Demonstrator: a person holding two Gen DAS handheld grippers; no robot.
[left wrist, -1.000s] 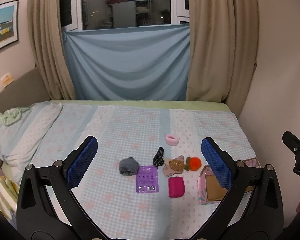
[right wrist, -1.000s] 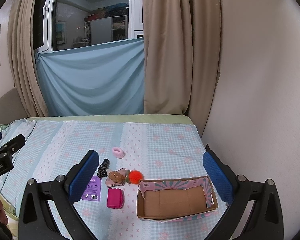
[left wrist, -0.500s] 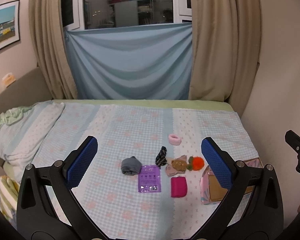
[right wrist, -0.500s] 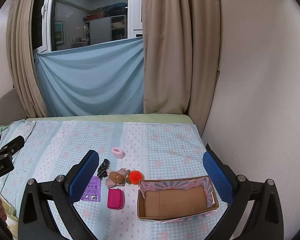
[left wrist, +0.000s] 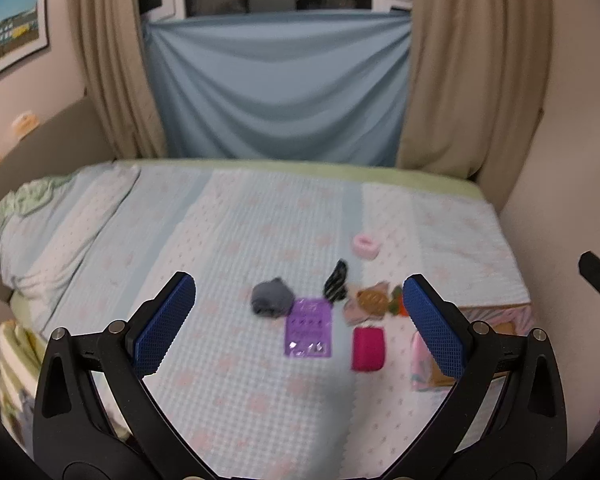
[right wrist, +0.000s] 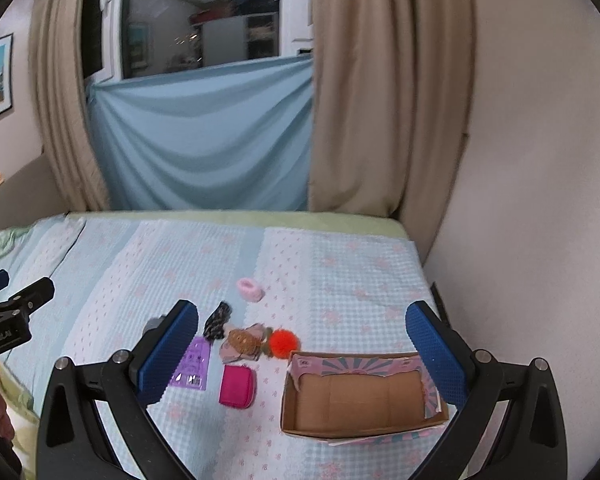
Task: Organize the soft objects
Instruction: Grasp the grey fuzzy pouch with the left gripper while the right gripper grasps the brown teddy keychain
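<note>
Both grippers spread wide above the bed (left wrist: pixel 228 240), holding nothing.

Left wrist view: your left gripper (left wrist: pixel 299 324) has its blue pads (left wrist: pixel 162 326) far apart and empty. Taking the magenta pouch (left wrist: pixel 367 349) as landmark, the purple card (left wrist: pixel 309 333) lies just left of it, the grey sock ball (left wrist: pixel 271 298) farther up-left, the striped black item (left wrist: pixel 336 285) above it, the pink scrunchie (left wrist: pixel 366 246) well beyond, and the cardboard box (left wrist: pixel 428 376) to its right, partly hidden.
Right wrist view: your right gripper (right wrist: pixel 302 354) is likewise spread and empty. The box (right wrist: pixel 360 396) stands open just right of the pouch (right wrist: pixel 237 386); the brown plush (right wrist: pixel 244 342) and orange pom-pom (right wrist: pixel 284 342) lie just above the pouch.
</note>
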